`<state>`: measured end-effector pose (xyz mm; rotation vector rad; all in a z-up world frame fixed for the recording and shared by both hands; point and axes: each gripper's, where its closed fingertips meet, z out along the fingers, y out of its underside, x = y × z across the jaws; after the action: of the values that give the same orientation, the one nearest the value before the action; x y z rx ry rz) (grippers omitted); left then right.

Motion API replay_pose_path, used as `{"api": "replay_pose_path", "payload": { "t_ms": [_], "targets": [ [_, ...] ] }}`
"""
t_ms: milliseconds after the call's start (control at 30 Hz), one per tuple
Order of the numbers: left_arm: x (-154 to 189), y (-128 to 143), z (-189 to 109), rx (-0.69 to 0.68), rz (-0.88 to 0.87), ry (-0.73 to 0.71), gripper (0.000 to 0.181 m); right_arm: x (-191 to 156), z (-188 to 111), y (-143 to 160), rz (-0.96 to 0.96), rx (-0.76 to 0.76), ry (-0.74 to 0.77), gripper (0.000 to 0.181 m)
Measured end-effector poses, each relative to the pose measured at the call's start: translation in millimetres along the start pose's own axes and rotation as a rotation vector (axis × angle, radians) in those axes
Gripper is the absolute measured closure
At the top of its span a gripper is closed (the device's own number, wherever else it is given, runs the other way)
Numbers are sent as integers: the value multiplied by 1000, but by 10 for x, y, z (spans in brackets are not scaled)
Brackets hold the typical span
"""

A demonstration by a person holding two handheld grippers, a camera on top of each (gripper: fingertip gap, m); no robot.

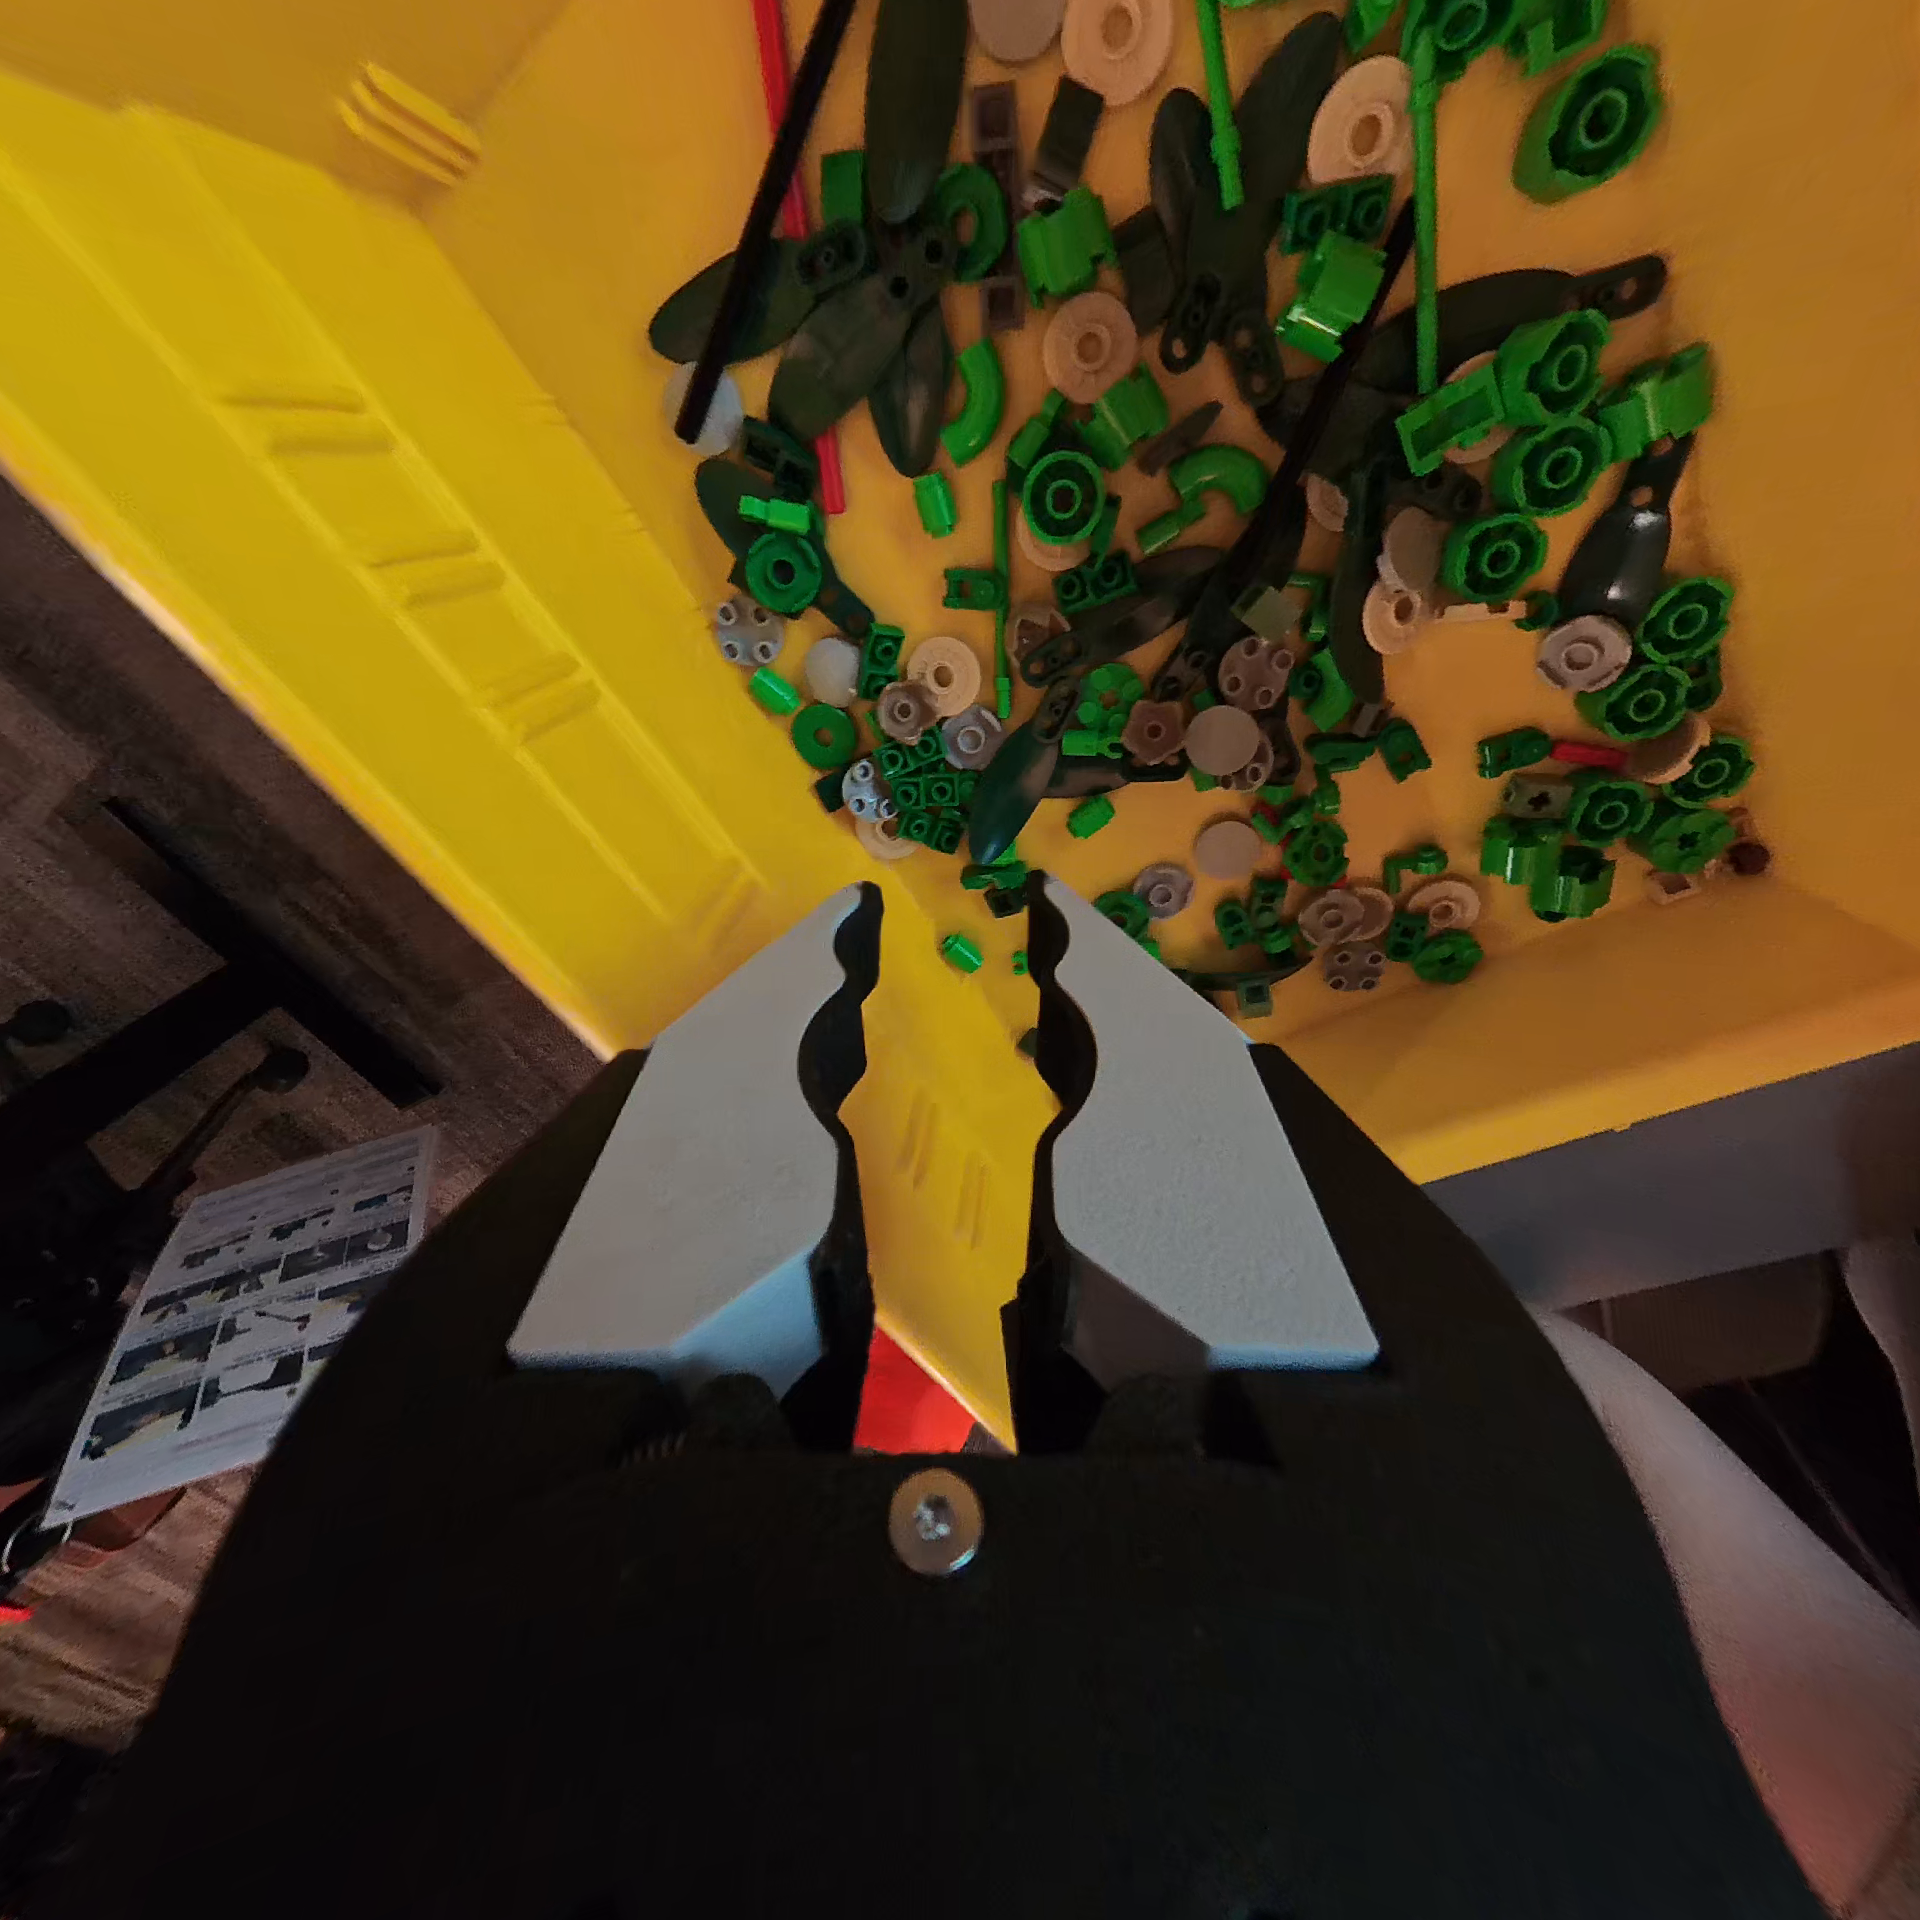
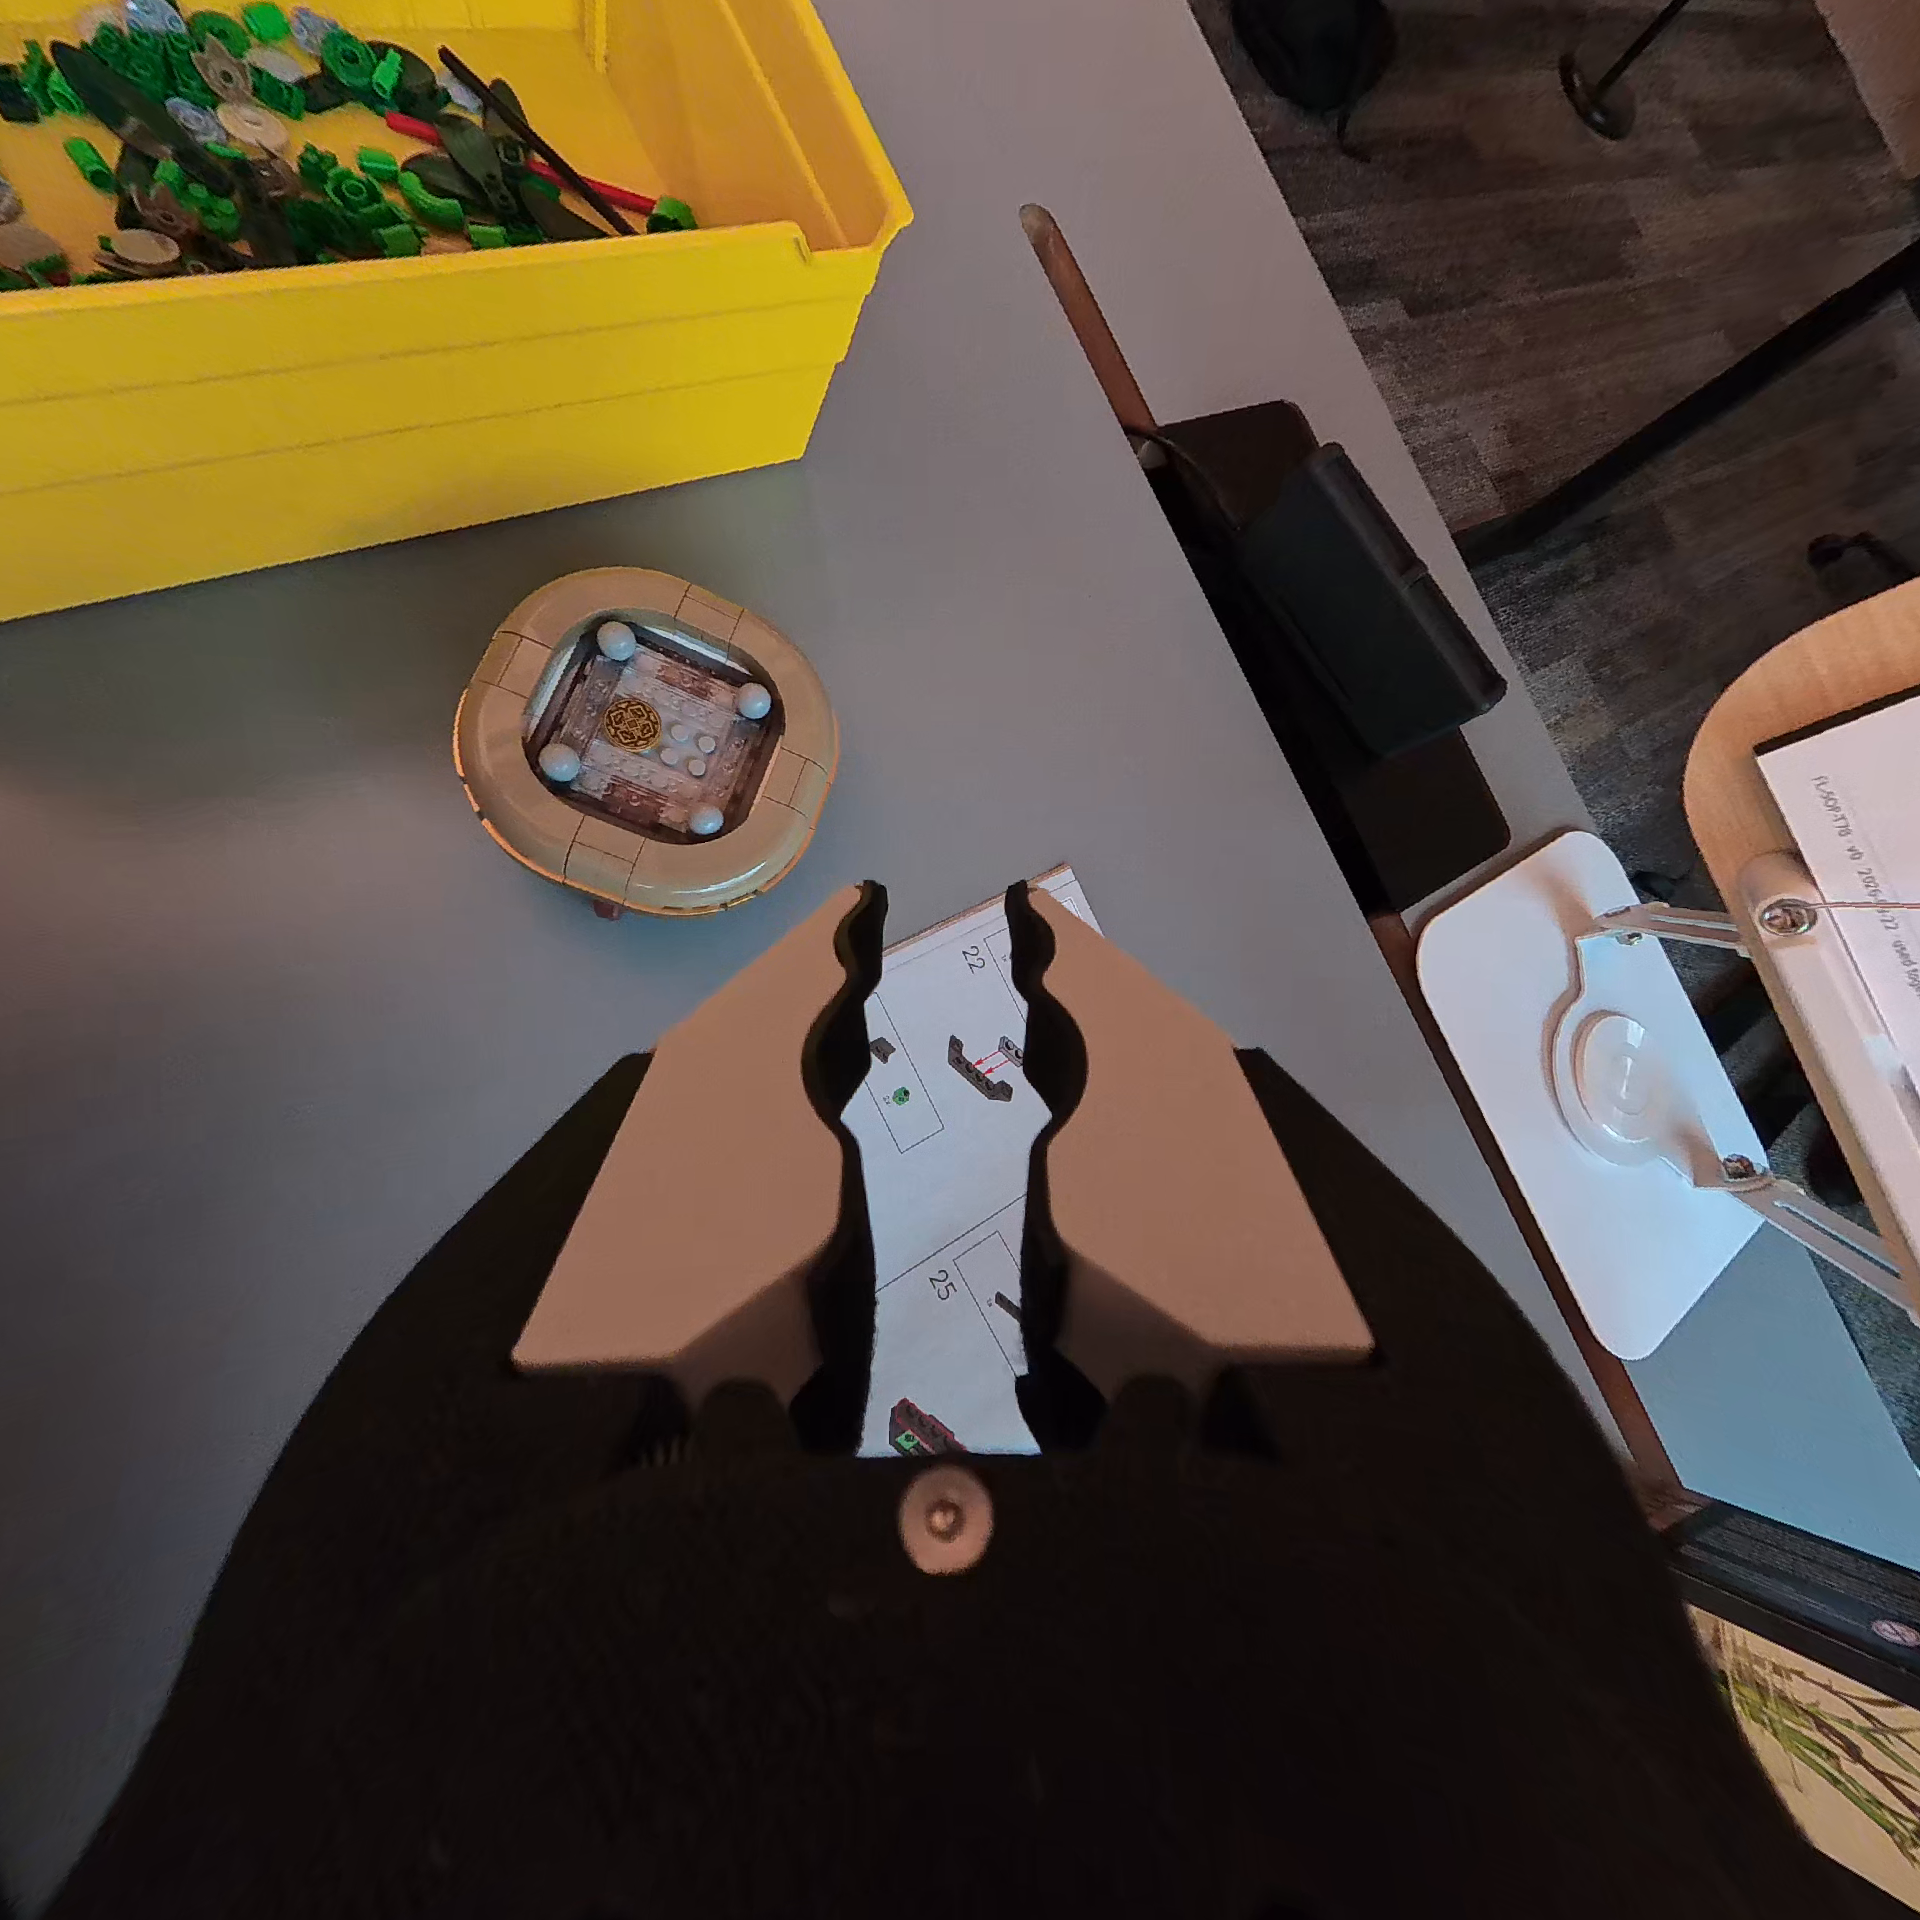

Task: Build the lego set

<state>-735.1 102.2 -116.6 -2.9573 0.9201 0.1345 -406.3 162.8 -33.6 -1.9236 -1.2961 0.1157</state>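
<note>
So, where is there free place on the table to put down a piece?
The grey table is bare left of the tan round base, below the yellow bin, and also between the base and the table's right edge. Crowded: inside the bin, with loose pieces. The instruction booklet lies under the right gripper.

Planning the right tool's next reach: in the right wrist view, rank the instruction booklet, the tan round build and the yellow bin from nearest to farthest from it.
From the right tool:
1. Instruction booklet, directly beneath.
2. Tan round build, ahead-left on the table.
3. Yellow bin, far upper left.
</note>
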Motion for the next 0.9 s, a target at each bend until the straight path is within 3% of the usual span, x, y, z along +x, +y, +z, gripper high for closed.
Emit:
{"api": "replay_pose_path", "payload": {
  "t_ms": [233,900],
  "targets": [
    [101,-79,232,-40,85,113,155,-18,23,23,-5,-14,-6,158],
    [136,109,475,-211,86,159,165,-40,49,63,-16,-39,-17,158]
  ]
}}
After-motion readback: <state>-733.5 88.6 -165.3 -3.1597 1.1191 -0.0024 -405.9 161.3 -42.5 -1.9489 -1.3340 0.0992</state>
